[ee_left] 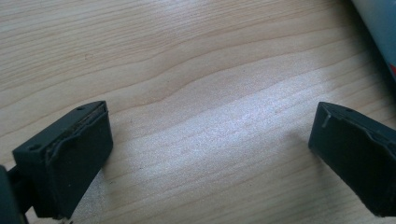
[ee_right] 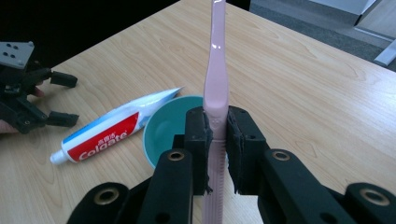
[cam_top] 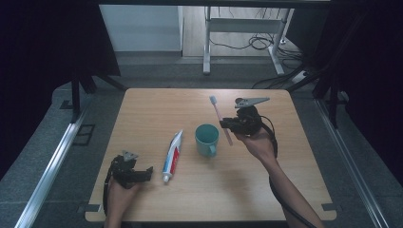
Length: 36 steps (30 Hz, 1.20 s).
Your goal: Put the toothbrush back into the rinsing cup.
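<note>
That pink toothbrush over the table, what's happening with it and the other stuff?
A person works two handheld grippers at a wooden table. The right gripper is shut on the pink toothbrush, holding it in the air beside the teal cup. The left gripper rests open near the table's front edge, with nothing between its jaws. The toothpaste tube lies flat between it and the cup.

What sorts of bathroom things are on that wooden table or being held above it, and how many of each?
Toothbrush, pink, clamped in the right gripper: 1
Toothpaste tube, white with red and blue, lying on the table: 1
Mug, teal, standing upright: 1
Total: 3
</note>
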Tool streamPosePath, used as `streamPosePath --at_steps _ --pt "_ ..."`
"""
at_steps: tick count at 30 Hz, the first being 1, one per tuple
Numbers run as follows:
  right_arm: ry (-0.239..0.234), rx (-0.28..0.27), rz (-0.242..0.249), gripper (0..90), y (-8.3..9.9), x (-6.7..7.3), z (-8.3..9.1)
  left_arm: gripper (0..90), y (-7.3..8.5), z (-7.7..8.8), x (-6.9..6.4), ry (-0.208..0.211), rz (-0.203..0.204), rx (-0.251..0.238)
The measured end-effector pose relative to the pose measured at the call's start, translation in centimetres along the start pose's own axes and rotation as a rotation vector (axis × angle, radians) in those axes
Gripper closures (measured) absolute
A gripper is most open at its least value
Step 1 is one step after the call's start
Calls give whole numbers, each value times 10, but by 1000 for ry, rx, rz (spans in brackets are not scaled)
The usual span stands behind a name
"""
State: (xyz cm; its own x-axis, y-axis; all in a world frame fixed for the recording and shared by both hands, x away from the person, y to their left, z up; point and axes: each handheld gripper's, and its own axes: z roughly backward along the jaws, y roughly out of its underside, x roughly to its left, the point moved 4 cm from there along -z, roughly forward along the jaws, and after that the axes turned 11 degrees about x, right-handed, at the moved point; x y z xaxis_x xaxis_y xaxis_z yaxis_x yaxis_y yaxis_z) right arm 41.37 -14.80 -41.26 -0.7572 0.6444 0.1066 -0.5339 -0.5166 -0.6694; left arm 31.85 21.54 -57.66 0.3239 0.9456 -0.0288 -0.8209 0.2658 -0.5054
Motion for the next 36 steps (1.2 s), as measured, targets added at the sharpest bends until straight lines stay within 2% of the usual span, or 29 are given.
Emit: streamPosePath --at_steps 21,36 --pt "-1 -47 5 789 -24 11 -9 0 0 0 0 1 1 -3" --pt "3 -64 17 789 -35 19 -22 0 0 0 0 1 -1 -1"
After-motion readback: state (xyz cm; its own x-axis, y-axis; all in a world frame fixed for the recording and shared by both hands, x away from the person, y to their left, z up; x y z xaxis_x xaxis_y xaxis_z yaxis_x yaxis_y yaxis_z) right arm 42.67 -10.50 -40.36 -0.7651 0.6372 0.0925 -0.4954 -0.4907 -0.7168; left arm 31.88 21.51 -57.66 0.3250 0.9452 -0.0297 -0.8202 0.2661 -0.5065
